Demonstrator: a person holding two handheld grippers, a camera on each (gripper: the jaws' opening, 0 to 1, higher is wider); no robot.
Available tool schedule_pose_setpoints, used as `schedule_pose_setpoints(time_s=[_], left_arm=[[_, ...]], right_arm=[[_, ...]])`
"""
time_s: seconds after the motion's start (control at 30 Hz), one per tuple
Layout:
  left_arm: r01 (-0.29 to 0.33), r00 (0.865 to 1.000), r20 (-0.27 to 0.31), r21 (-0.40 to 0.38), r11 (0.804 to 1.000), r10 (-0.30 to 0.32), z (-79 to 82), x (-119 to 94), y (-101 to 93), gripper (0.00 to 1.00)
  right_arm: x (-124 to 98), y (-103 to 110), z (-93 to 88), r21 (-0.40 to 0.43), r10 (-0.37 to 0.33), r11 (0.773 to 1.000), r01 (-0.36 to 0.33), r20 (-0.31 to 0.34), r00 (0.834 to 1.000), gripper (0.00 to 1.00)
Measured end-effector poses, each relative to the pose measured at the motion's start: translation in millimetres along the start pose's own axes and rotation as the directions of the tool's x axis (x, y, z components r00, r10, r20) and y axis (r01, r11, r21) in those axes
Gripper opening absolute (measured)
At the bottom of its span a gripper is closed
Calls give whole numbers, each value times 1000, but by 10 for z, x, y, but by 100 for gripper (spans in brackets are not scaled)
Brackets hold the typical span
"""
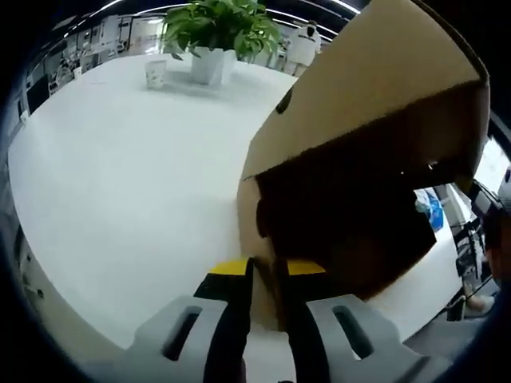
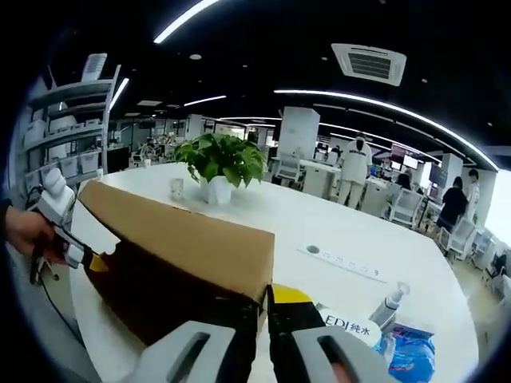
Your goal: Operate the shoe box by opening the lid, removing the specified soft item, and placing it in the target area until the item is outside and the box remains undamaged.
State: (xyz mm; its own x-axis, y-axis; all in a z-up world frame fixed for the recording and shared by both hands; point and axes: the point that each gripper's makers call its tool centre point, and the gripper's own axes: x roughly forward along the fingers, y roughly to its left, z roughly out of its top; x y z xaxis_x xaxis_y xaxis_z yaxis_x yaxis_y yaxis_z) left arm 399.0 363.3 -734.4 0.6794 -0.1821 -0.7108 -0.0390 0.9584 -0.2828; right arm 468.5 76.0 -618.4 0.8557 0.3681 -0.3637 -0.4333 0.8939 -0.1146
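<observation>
Lid [image 2: 192,239] of the shoe box [image 1: 343,231] lies raised, its long axis running between the two grippers. Left gripper [image 1: 263,275]: jaws nearly closed, pinching a cardboard edge straight ahead of the tips. Right gripper [image 2: 263,299]: jaws pinched on the lid's opposite corner, the panel stretching away to the left of the tips. Box interior is dark; soft item not discernible. Judgement: both grippers equally near; the lid must swing further before reaching in.
</observation>
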Motion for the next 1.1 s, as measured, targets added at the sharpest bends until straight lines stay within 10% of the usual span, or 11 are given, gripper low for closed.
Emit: schedule_pose_setpoints(time_s=[1.1], left_arm=[[-19, 997, 80, 179, 984, 4, 124, -360, 38, 16]], right_arm=[[-100, 126, -386, 31, 19, 999, -17, -68, 998, 2]])
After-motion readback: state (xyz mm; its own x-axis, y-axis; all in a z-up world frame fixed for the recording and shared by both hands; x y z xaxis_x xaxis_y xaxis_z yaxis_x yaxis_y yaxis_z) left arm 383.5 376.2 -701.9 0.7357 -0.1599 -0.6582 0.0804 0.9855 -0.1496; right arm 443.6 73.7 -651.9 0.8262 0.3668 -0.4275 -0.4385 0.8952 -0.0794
